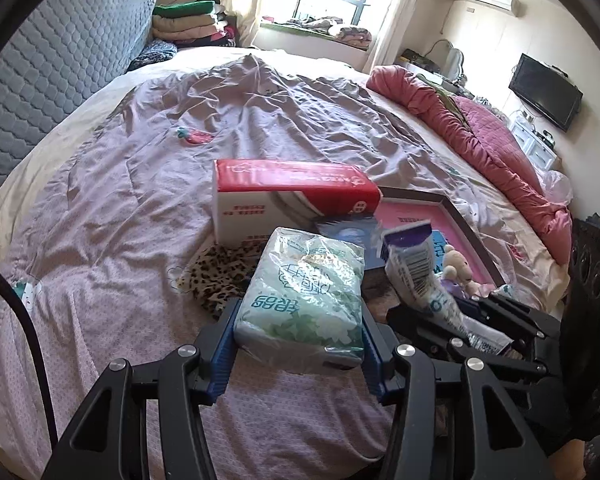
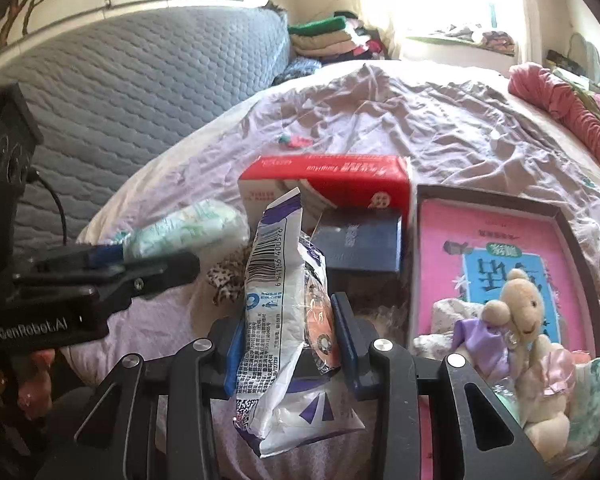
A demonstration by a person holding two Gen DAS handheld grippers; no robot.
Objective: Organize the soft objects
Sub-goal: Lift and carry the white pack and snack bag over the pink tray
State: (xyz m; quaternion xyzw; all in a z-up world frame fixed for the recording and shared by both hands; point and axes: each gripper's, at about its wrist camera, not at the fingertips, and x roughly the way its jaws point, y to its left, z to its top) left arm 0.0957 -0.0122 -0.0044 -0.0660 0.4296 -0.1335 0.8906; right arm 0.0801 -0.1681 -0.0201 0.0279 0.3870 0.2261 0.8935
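Note:
My left gripper (image 1: 300, 344) is shut on a green-and-white tissue pack (image 1: 304, 292), held above the bed; the pack also shows in the right wrist view (image 2: 188, 228). My right gripper (image 2: 290, 344) is shut on a white-and-purple plastic packet (image 2: 276, 280) with a barcode, standing upright between the fingers; it also shows in the left wrist view (image 1: 414, 268). A red-and-white tissue box (image 1: 292, 196) lies ahead on the bed. A teddy bear (image 2: 520, 320) in purple and pink lies on a pink book in a dark tray (image 2: 564, 216).
A dark blue box (image 2: 360, 244) sits between the red box and the tray. A leopard-print cloth (image 1: 216, 272) lies under the tissue pack. The lilac sheet (image 1: 120, 200) stretches left. A pink quilt (image 1: 500, 160) lines the right edge; a grey headboard (image 1: 40, 80) stands at left.

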